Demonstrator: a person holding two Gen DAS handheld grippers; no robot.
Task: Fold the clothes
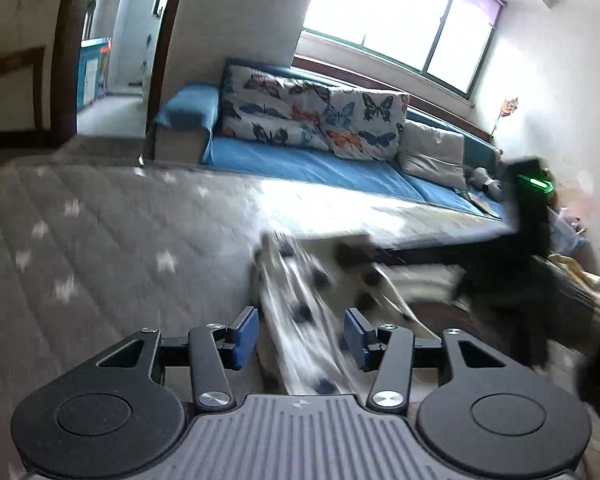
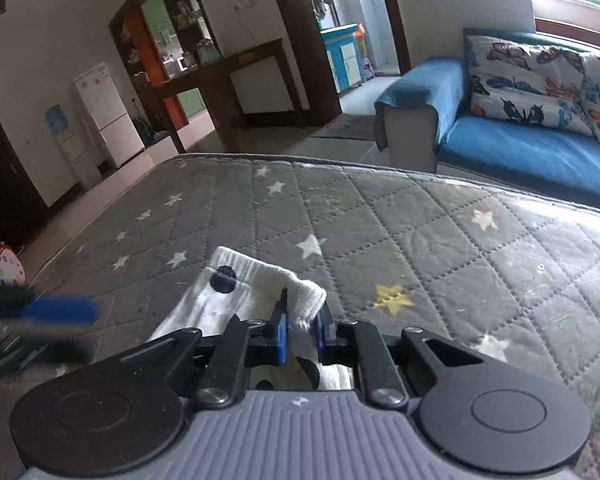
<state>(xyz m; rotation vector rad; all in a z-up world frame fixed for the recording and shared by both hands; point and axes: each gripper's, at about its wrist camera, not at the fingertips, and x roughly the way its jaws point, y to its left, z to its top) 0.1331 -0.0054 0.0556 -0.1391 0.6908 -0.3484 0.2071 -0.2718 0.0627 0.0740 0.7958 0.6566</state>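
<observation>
White dotted garment (image 2: 236, 300) lies on grey star-quilted mattress (image 2: 420, 232), near edge. Right hand-held gripper (image 2: 302, 330) pinches white edge, pads narrow on cloth. Left hand-held gripper (image 1: 300, 338) half-wide, blurred cloth (image 1: 300, 320) runs between pads, not pinched. Advice: keep right pinch as anchor, close left on opposite edge before lifting, pull taut, fold flat on mattress; blur hides exact corner.
</observation>
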